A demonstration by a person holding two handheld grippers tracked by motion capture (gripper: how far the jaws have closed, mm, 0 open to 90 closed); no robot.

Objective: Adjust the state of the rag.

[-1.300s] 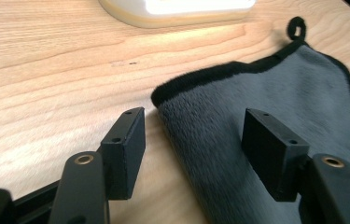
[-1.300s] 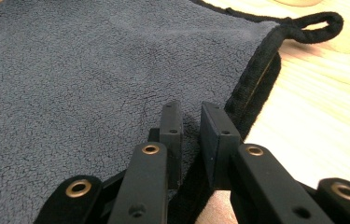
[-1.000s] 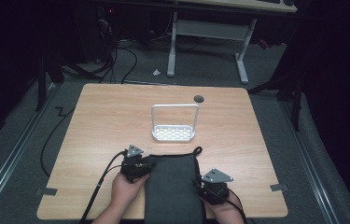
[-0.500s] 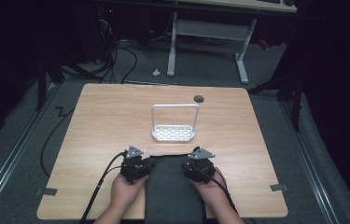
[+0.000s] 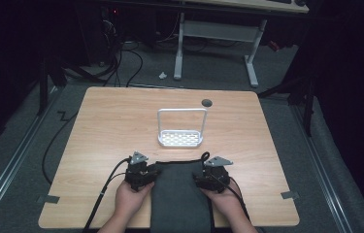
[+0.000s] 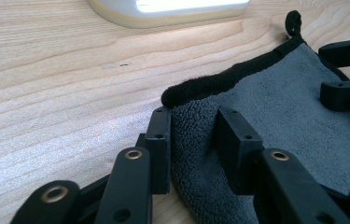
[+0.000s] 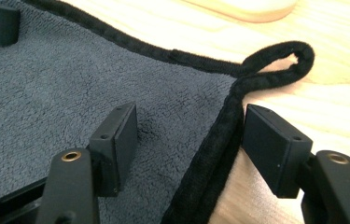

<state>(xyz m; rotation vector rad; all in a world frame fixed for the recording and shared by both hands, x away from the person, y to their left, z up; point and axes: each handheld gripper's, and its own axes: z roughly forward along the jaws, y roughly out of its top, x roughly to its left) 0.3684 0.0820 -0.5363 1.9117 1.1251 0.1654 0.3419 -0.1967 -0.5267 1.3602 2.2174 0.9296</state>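
Both claws are now sitting at the grey towel's (image 5: 179, 194) far corners, lower centre of frame on bench (image 5: 121, 116): left claw (image 6: 193, 135) & right claw (image 7: 189, 135) gaping wide astride hem, gripping nothing yet, prob. lining up to pinch.

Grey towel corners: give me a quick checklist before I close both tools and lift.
1. Left tool open, straddling the grey microfibre towel with black trim at its left far corner: ok.
2. Right tool open, black hem between its jaws: ok.
3. Hanging loop outside the right tool's jaws: ok.
4. White perforated rack with hoop handle apart from the towel: ok.
5. Towel's near end past the light wooden table edge, free or snagged: cannot tell.
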